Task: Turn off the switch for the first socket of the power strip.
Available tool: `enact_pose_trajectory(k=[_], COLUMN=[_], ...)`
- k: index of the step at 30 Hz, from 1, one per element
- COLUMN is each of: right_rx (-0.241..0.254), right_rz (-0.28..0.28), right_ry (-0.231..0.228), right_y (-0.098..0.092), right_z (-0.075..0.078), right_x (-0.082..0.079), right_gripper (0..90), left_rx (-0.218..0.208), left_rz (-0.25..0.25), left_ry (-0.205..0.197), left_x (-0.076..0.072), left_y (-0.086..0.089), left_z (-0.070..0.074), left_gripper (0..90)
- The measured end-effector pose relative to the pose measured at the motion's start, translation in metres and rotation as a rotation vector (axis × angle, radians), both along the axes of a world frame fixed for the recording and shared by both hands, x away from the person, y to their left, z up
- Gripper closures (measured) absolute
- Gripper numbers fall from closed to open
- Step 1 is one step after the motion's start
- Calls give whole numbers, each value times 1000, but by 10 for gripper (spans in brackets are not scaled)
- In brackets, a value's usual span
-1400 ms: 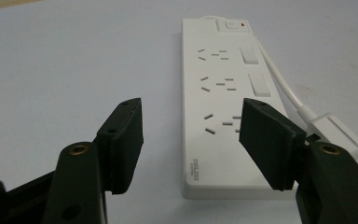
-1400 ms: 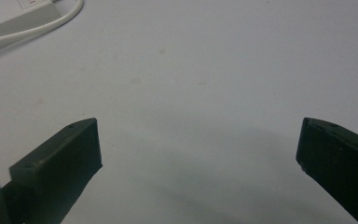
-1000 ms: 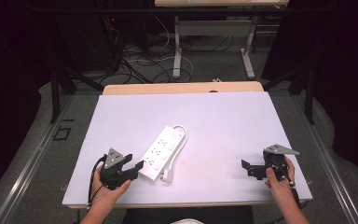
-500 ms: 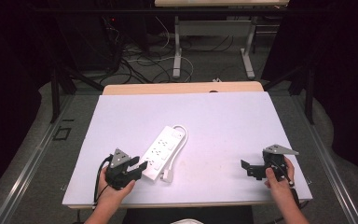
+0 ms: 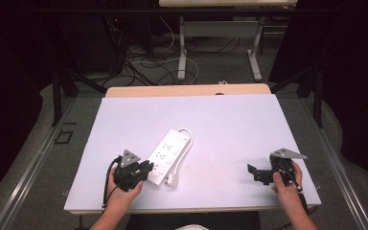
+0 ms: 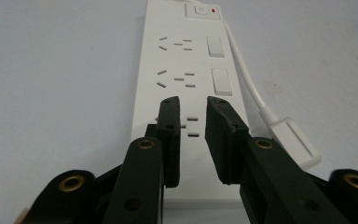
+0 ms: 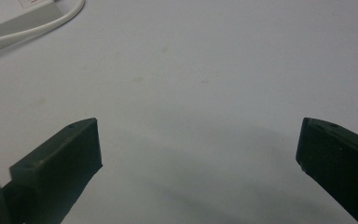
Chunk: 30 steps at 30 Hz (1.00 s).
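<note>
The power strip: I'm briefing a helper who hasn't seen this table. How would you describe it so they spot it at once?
On the white table, look left of centre, toward the near edge. The power strip lies there at a slant, its near end at the left gripper. It is a long white bar with rows of sockets and rocker switches, and a white cord loops from its far end.

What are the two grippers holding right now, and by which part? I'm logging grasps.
Nothing is held. The left gripper hovers over the near end of the power strip, its jaws having just been closing with only a narrow gap and nothing between them. The right gripper is wide open over the bare table.
</note>
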State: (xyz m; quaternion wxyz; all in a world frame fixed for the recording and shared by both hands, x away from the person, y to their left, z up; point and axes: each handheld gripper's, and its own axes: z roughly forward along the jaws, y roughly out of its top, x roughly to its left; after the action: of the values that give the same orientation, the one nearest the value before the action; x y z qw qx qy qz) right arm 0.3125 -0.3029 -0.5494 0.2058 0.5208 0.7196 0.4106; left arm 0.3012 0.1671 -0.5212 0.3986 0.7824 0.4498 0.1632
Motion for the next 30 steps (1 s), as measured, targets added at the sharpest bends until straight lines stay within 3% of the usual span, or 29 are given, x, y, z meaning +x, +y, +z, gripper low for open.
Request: enact_pose_trajectory(k=[15, 23, 30], right_rx=[2, -1, 1], right_rz=[-6, -3, -4], right_ry=[-3, -4, 0], right_y=[0, -1, -1], right_z=[0, 1, 1], right_x=[0, 0, -1], right_gripper=[0, 0, 0], left_rx=[18, 25, -11], left_rz=[-1, 4, 17], left_ry=[21, 22, 24], left_x=[11, 19, 29], left_y=[-12, -21, -34], left_z=[0, 3, 5], left_gripper=[895, 900, 900])
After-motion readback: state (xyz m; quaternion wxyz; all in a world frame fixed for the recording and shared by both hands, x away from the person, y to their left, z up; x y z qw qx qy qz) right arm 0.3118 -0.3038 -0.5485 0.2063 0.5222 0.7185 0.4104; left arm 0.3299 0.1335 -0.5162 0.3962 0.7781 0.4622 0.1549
